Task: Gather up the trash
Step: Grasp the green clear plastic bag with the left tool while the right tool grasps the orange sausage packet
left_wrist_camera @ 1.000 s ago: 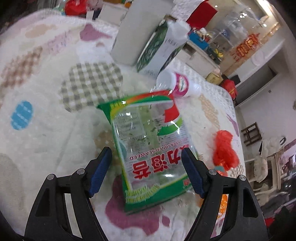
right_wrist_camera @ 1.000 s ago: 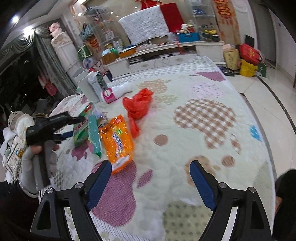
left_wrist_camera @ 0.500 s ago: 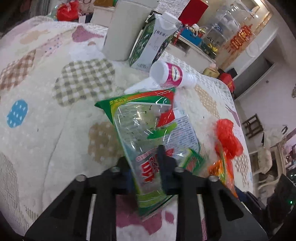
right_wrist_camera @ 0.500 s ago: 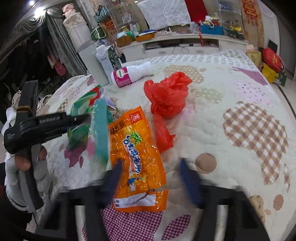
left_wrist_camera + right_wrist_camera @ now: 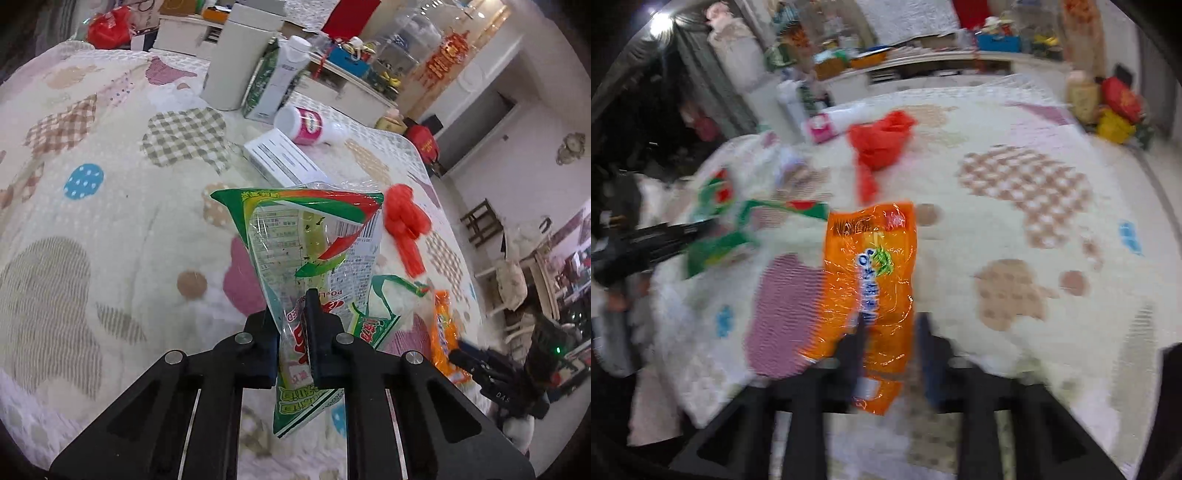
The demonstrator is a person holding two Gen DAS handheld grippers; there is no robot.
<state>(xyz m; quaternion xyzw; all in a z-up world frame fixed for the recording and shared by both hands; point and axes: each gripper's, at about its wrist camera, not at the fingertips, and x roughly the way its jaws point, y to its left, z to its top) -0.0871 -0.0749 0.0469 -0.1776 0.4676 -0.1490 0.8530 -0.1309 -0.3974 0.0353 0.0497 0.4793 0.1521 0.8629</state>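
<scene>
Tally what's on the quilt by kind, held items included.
Green wrappers: 2
Orange wrapper: 1
Red plastic bag: 1
Bottle: 1
Carton: 1
White box: 1
White canister: 1
Total: 8

The blurred right gripper point(image 5: 890, 332) hangs over a patchwork quilt point(image 5: 1034, 229), its jaws just opening again and standing apart around the near end of an orange snack wrapper point(image 5: 871, 269). A crumpled red plastic bag point(image 5: 879, 144) lies beyond the wrapper. At the left edge the left gripper point(image 5: 698, 230) holds a green seaweed packet point(image 5: 720, 247).
</scene>
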